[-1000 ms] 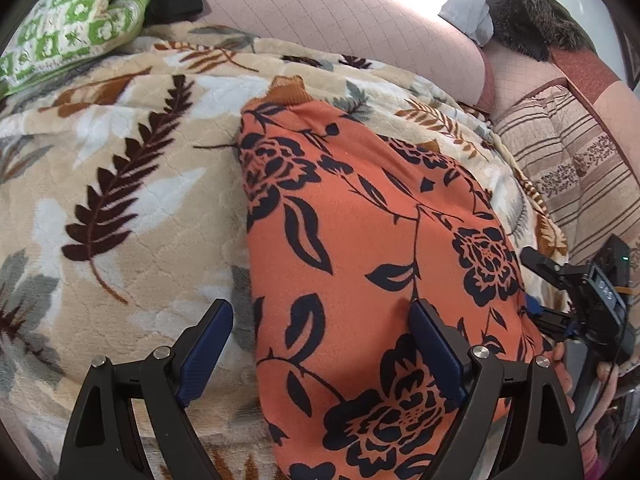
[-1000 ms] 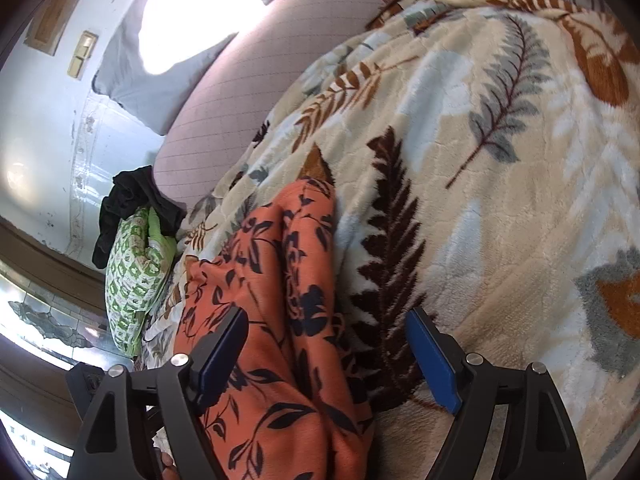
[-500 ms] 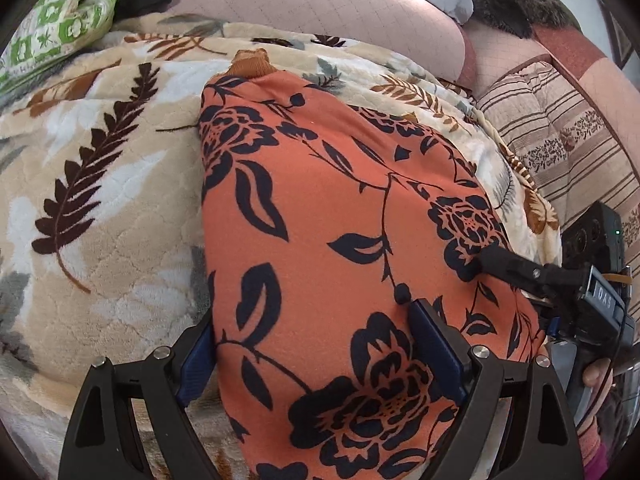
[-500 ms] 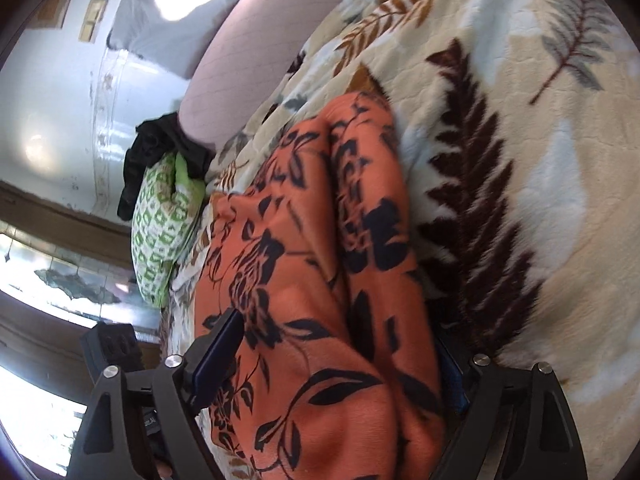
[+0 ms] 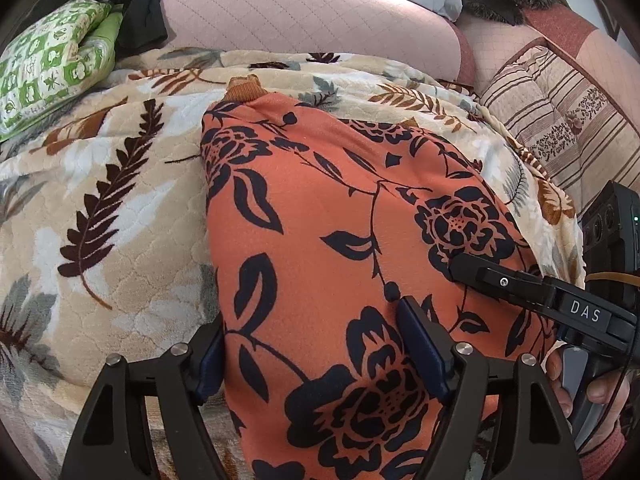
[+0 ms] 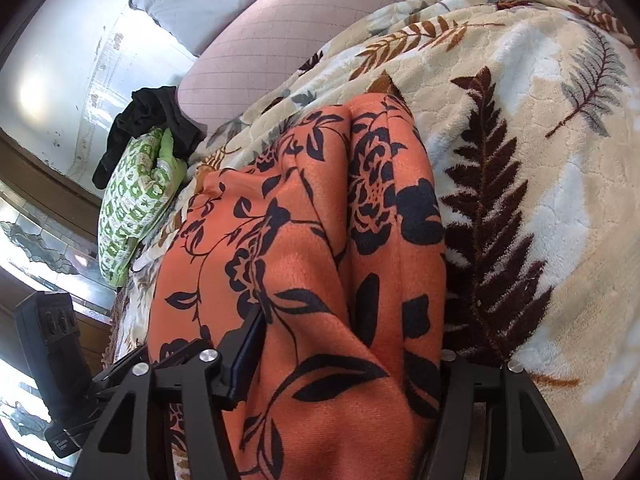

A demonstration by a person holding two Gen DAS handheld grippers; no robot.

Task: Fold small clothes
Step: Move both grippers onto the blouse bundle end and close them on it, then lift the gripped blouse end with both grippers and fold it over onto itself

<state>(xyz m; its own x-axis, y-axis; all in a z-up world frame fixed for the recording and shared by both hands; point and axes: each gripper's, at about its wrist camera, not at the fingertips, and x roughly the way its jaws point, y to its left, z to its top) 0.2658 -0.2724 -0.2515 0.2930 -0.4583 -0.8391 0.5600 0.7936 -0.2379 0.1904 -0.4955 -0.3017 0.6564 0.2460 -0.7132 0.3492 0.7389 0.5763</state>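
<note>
You are at the grasping step: both tongs sit at the near end of the orange garment (image 5: 344,240), which lies lengthwise on the leaf-print blanket (image 5: 100,208) of the bed, its brown cuff (image 5: 244,86) at the far end.

Your left tongs (image 5: 312,344) have just been closing, and the near left edge of the cloth lies between the pads; the left pad is at the fabric's edge and the right pad lies on top. Whether they are already clenched on it I cannot tell.

Your right tongs (image 6: 344,344) have also just been closing, with a bunched ridge of the garment (image 6: 304,264) between them. The left pad presses into the fabric; the right pad is hidden behind the fold, so I cannot tell whether the grip is complete.

Next, I judge, you need to finish both pinches so each catches all the layers, then lift the near end evenly and carry it toward the far cuff, keeping the edge taut between the tongs so the fold lands square.

No containers are in view; the green pillow (image 5: 52,64) and the black cloth (image 5: 136,8) at the far left hold nothing.
</note>
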